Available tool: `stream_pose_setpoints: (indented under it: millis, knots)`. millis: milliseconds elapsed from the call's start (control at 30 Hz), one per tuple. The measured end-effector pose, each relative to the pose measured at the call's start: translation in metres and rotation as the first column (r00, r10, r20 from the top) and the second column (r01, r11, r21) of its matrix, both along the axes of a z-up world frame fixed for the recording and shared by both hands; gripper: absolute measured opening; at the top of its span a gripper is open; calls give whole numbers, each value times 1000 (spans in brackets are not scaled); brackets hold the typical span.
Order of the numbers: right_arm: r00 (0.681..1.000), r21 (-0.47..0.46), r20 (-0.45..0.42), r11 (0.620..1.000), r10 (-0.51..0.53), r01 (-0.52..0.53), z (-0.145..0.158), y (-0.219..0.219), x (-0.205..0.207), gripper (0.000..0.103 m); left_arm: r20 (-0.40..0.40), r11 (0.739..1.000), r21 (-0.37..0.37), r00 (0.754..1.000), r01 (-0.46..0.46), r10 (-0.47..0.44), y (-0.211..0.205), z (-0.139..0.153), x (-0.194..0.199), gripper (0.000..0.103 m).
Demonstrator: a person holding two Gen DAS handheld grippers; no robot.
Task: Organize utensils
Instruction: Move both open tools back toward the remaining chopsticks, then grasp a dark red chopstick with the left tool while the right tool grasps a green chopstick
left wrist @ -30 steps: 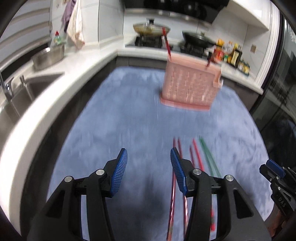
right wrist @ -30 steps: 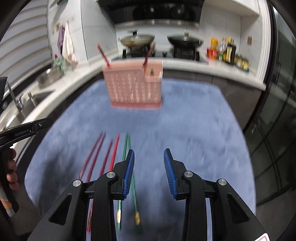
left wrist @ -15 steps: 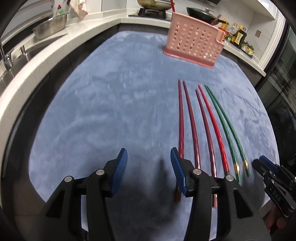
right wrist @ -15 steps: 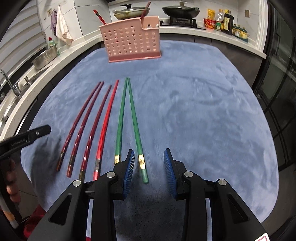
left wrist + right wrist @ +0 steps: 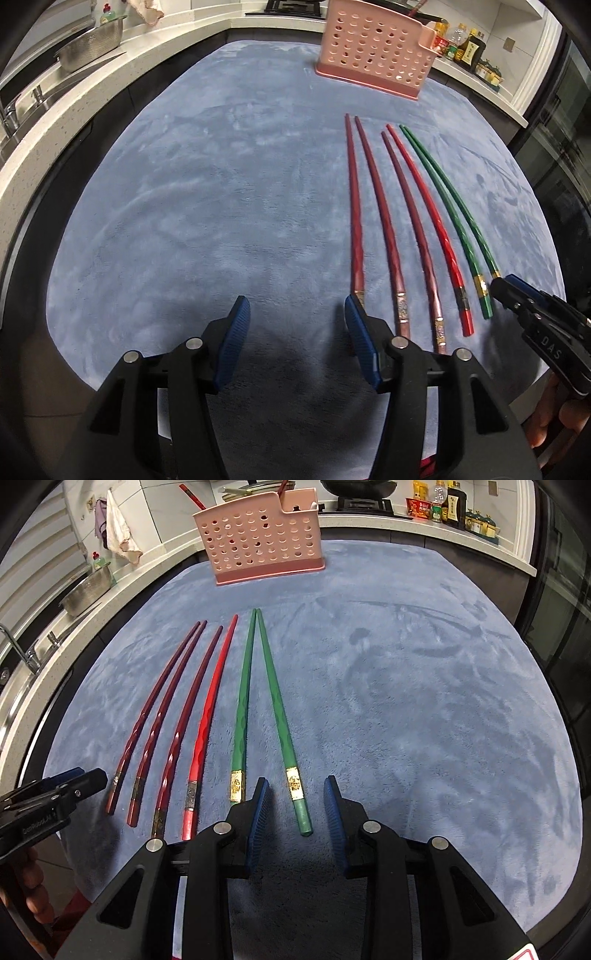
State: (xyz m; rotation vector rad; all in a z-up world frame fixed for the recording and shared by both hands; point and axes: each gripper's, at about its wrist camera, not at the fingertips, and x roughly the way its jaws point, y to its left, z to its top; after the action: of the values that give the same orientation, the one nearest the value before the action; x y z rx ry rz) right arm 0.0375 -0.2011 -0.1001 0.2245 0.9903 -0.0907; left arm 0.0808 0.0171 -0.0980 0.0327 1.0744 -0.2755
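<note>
Several red and dark red chopsticks [image 5: 391,229] [image 5: 177,720] and two green chopsticks [image 5: 450,210] [image 5: 273,701] lie side by side on a blue mat [image 5: 184,184]. A pink perforated holder [image 5: 373,48] [image 5: 262,539] stands at the mat's far end with red chopsticks sticking out of it. My left gripper [image 5: 295,314] hovers low over bare mat; its jaws are opening with nothing between them, and the leftmost dark red chopstick ends at its right finger. My right gripper [image 5: 296,794] is closing; the right green chopstick's butt end lies between its pads, untouched.
A white counter curves round the mat, with a metal bowl [image 5: 92,51], a tap [image 5: 11,110] and a sink on the left. Bottles [image 5: 465,48] stand at the back right. Dark glass doors are on the right. A person's fingers [image 5: 554,417] grip the right tool.
Both grippers have sunk toward the mat and tipped downward, so the chopsticks' butt ends now lie right at the fingertips. The right jaws have narrowed; the left jaws have widened slightly.
</note>
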Motion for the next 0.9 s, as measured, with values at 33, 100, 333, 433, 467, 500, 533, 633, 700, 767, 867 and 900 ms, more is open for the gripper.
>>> stream_pose_setpoints:
  millis: [33,100,333,433,467,500,533,633,700,767,867,900]
  knots:
    - [1000,-2,1,1000,2,-2,0,0,0,25,-1,1000,-1,1000,6,-6,-2,0,-1,51]
    - [1000,-3,0,1000,3,-3,-1,1,1,19,0,1000,1,1000,19,-19,-5,0,-2,51]
    - [1000,2,1,1000,0,0,-2,-1,-1,10,-4,999,2,999,40,-40,-13,-2,-4,51]
    - [1000,1,1,1000,0,0,-2,-1,-1,10,-6,999,3,999,36,-36,-14,-4,-4,51]
    - [1000,-1,1,1000,0,0,-2,-1,-1,10,-7,999,-1,999,37,-37,-14,-4,-3,51]
    - [1000,0,2,1000,0,0,-2,-1,-1,10,-6,999,-1,999,37,-37,-15,-4,-3,51]
    - [1000,2,1,1000,0,0,-2,0,-1,10,-4,999,0,999,39,-39,-15,-5,-3,50]
    - [1000,-1,1,1000,0,0,-2,0,-1,10,-2,999,4,999,42,-42,-17,-6,-3,47]
    - [1000,-1,1,1000,0,0,-2,0,-1,10,-2,999,9,999,43,-43,-19,-7,-2,46]
    - [1000,0,1,1000,0,0,-2,0,-1,10,0,999,14,999,45,-45,-20,-8,-2,43]
    - [1000,0,1,1000,0,0,-2,0,-1,10,4,999,19,999,41,-41,-20,-9,-2,38]
    - [1000,-1,1,1000,0,0,-2,0,-1,10,4,999,16,999,40,-40,-20,-9,-2,34]
